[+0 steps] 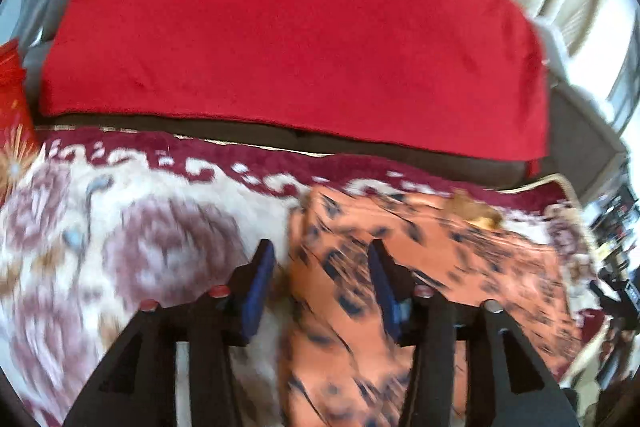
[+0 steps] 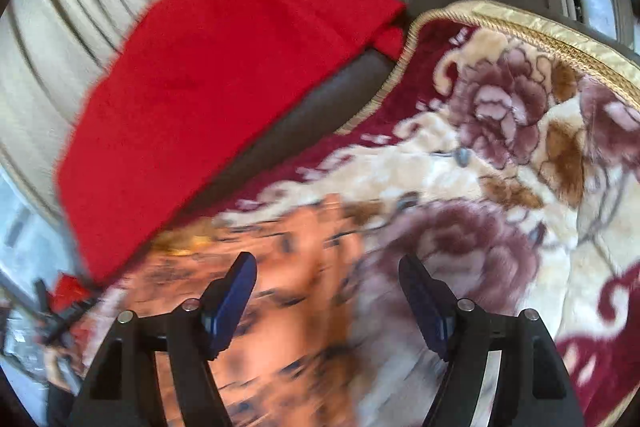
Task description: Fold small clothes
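Nearest, left claw (image 1: 322,259) parted and empty above the near left edge of the orange patterned garment (image 1: 420,267); right claw (image 2: 328,273) spread wide, gripping nothing, over its right side. Lying flat on the floral blanket (image 1: 120,219), short of the far red cloth (image 1: 300,27). Probably light, limp, a bit slippery; best pinched at edge corners.
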Demonstrator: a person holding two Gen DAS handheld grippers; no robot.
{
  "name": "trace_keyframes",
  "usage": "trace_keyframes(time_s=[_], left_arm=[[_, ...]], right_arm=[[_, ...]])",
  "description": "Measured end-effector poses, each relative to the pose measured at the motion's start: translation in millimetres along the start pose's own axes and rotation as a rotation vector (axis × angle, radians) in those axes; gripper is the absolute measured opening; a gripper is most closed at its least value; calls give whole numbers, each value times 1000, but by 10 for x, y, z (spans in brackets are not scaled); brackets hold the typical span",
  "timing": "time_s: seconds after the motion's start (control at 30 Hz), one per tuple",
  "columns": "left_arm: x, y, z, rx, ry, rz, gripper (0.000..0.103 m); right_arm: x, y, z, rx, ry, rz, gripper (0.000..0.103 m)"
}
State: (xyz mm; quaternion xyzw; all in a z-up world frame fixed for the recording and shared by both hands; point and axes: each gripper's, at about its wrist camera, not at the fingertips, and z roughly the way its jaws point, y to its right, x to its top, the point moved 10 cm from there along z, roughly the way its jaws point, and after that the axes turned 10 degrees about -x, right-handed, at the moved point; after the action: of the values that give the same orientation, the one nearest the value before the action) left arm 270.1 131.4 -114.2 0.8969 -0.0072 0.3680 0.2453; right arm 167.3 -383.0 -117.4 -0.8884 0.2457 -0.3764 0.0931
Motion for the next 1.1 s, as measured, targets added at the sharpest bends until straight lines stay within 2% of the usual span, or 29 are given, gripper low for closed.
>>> trace_keyframes(time_s=[0.1,0.2,0.27,0.33,0.43,0.53,0.7,0.8,0.9,1.0,1.07,1.1], left_arm=[[-378,150,-290,-44,22,-54,53],[-845,109,-561,-117,77,-267,55],[-1068,79,-574,-173,89,-395,56],[-1231,117,-505,-212,74,-479,56],[-1326,215,-273,-285,37,-595,56],[-1337,237,-29,-332,13,-705,56],[-1361,-80,165,-217,59,-877,56],[-1360,-171,128,-204,96,-924,54],[-1308,-206,30,-137,115,-860,30],[-1340,-232,-53,-118,106,-860,30],[-1420,-318,-179,-87,127,-880,32],[-1464,-367,-249,-49,147,-892,44]], right_arm=[[-243,-348,-375,167,-15,13,77],[-642,-575,-614,299,-54,45,77],[-928,-620,-643,326,-94,71,77],[-1220,-597,-546,322,-154,85,77],[-1392,-545,-419,312,-201,129,78],[-1406,-573,-434,319,-191,137,78],[-1444,-590,-422,323,-202,143,78],[-1453,-515,-321,312,-209,159,78],[-1488,-392,-258,307,-219,203,78],[-1493,-335,-248,310,-225,224,78],[-1502,-310,-275,309,-223,225,78],[-1506,-290,-286,307,-222,227,78]])
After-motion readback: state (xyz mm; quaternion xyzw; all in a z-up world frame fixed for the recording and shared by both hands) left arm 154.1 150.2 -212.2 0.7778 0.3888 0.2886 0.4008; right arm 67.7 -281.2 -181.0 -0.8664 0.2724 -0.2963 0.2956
